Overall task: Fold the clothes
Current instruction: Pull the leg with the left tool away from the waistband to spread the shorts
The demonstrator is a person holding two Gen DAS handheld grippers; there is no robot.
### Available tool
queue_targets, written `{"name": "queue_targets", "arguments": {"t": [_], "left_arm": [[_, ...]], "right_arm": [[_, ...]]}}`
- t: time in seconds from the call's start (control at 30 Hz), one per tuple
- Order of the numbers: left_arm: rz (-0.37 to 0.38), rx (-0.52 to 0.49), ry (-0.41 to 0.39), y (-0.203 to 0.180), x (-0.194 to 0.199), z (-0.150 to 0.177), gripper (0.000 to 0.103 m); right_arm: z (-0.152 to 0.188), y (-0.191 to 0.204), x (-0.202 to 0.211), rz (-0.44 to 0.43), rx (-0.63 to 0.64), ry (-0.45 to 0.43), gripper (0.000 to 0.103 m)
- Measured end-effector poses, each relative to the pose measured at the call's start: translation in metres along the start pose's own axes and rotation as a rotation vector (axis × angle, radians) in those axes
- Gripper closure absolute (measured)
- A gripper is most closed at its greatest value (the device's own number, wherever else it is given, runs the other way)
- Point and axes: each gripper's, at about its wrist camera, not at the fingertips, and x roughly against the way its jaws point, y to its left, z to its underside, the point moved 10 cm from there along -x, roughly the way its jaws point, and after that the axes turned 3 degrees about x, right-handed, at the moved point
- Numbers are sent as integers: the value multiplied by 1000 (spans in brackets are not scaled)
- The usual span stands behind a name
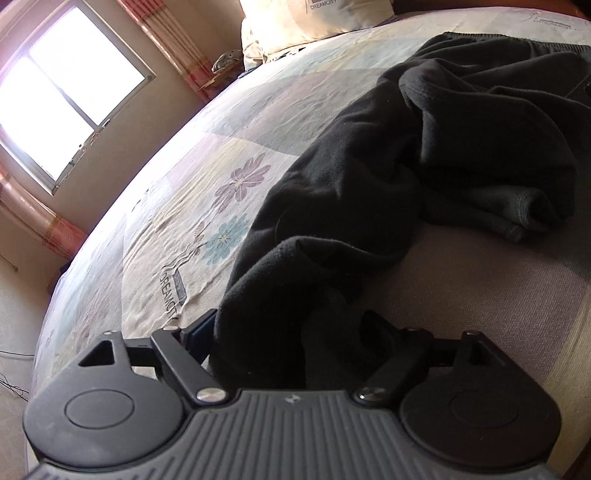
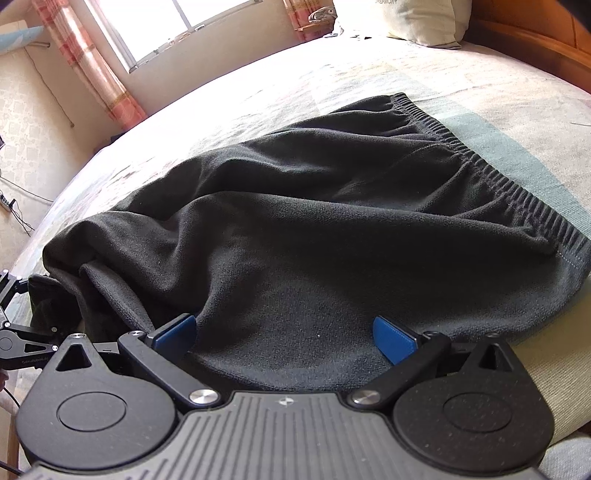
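Black trousers (image 1: 388, 177) are lying rumpled on the bed (image 1: 207, 192); in the left wrist view I am seeing a bunched leg end running into my left gripper (image 1: 295, 332), fingers spread, grip unclear. In the right wrist view, the waistband (image 2: 491, 158) is lying far-right, and my right gripper (image 2: 284, 332) is sitting with blue pads (image 2: 391, 339) apart, straddling the near hem, long axis running leftward toward the other tool.

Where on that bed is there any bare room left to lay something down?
Bare floral bedsheet lies between the crumpled black fleece trousers and the window-side edge, and more past the ribbed waistband toward the cream pillow. It is crowded at the near edge, where both grippers meet the cloth.
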Motion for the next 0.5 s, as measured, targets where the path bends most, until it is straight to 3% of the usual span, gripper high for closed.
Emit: {"name": "queue_targets", "arguments": {"t": [0.1, 0.17, 0.23, 0.37, 0.5], "left_arm": [[-47, -9, 37, 10, -12, 6, 26], [-41, 34, 58, 18, -15, 11, 36], [-10, 47, 48, 16, -11, 14, 55], [-34, -49, 17, 1, -4, 18, 63], [-71, 30, 6, 25, -6, 12, 75]], "right_arm": [[0, 1, -1, 10, 7, 3, 0], [1, 2, -1, 15, 16, 5, 0], [2, 2, -1, 19, 27, 5, 0], [2, 4, -3, 36, 45, 7, 0], [-3, 6, 2, 45, 48, -4, 0]]}}
